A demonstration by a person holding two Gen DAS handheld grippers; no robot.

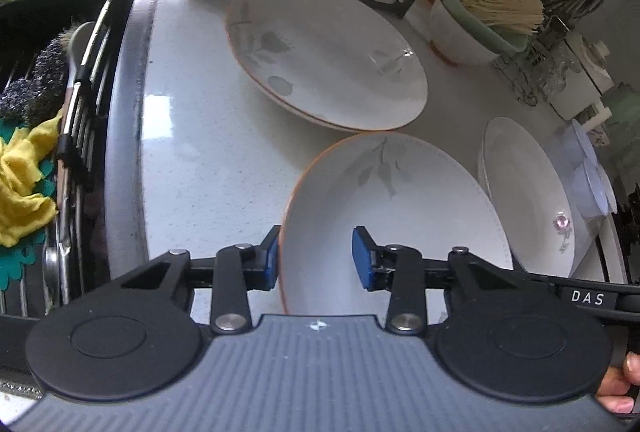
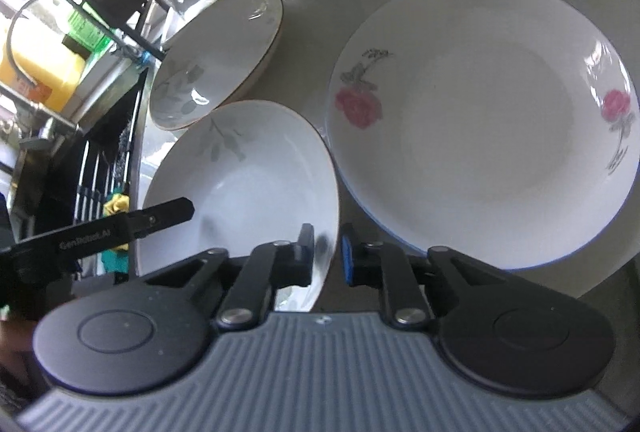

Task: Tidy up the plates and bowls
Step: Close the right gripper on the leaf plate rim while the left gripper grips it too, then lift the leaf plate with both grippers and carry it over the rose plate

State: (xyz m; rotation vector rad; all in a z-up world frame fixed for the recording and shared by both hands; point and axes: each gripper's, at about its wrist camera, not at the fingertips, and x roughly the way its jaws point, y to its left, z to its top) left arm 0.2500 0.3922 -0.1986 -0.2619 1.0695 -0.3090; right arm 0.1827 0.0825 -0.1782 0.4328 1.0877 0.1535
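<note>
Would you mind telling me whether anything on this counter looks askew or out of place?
The nearest leaf-pattern bowl sits tilted, its rim overlapping the rose plate; both tools straddle its rim, left tool and right tool. Nothing looks spilled or chipped.

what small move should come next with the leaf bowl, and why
Probably close the left hand-held gripper on the rim of the white leaf-patterned bowl with the orange edge: its blue pads straddle the near rim with a gap. The right hand-held gripper brackets the opposite rim, also apparently not yet clamped.
</note>
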